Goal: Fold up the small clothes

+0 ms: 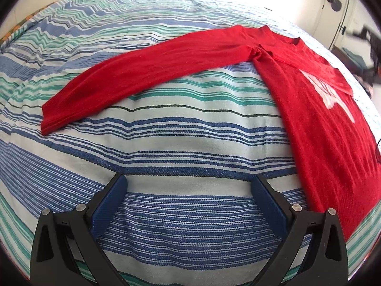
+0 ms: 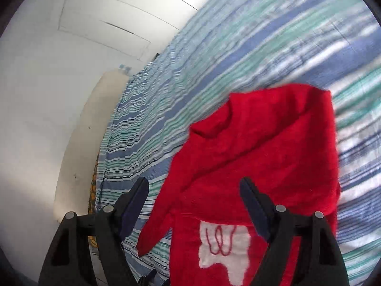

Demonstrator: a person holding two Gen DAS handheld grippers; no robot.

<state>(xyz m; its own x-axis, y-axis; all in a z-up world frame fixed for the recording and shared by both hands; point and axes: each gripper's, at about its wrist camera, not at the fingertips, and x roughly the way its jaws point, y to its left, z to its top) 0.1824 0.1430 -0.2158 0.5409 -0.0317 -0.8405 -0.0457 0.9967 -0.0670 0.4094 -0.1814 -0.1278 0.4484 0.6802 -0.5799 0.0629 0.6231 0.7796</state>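
Observation:
A small red long-sleeved sweater (image 1: 319, 109) with a white patch on its chest (image 1: 327, 90) lies on the striped bed. One sleeve (image 1: 133, 71) stretches out flat to the left. My left gripper (image 1: 190, 186) is open and empty, low over bare bedspread, below the sleeve and left of the sweater's body. In the right wrist view the sweater (image 2: 257, 152) looks folded over itself, with the white patch (image 2: 223, 245) near the bottom. My right gripper (image 2: 194, 188) is open above the sweater, holding nothing. That view is motion-blurred.
The bed is covered by a blue, green and white striped bedspread (image 1: 166, 128). A white wall (image 2: 47, 95) runs along the bed's far side. A white door with dark items hanging (image 1: 338, 0) stands at the far right, with dark clutter (image 1: 371, 54) beside it.

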